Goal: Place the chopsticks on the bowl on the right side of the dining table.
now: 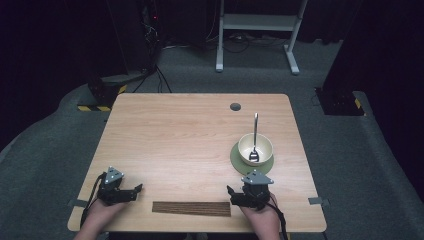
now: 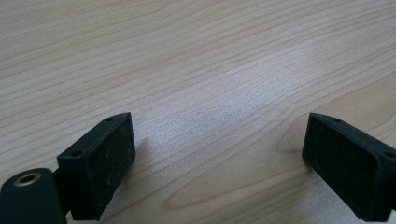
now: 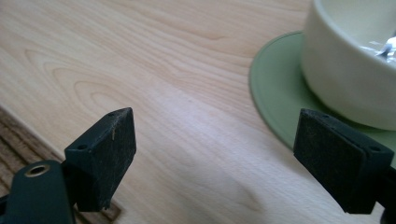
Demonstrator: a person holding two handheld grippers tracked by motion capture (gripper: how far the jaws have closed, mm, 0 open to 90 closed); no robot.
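Observation:
A cream bowl [image 1: 245, 145] stands on a green plate [image 1: 236, 159] at the table's right, and a metal spoon [image 1: 255, 131] leans in it with its handle pointing away. My right gripper [image 1: 239, 196] sits just in front of the plate, held in a hand. In the right gripper view it [image 3: 217, 135] is open over bare wood, with the bowl [image 3: 345, 79] and plate [image 3: 275, 88] beyond its right jaw. My left gripper [image 1: 131, 192] rests at the front left. Its jaws [image 2: 219, 135] stand wide apart with nothing between them.
A dark brown slatted strip [image 1: 191, 208] lies along the front edge between the two hands, and its end [image 3: 14, 140] shows by the right gripper's left jaw. The wooden tabletop [image 1: 175, 140] has a grey cable hole [image 1: 235, 106] near the far edge. Floor and a white frame lie beyond.

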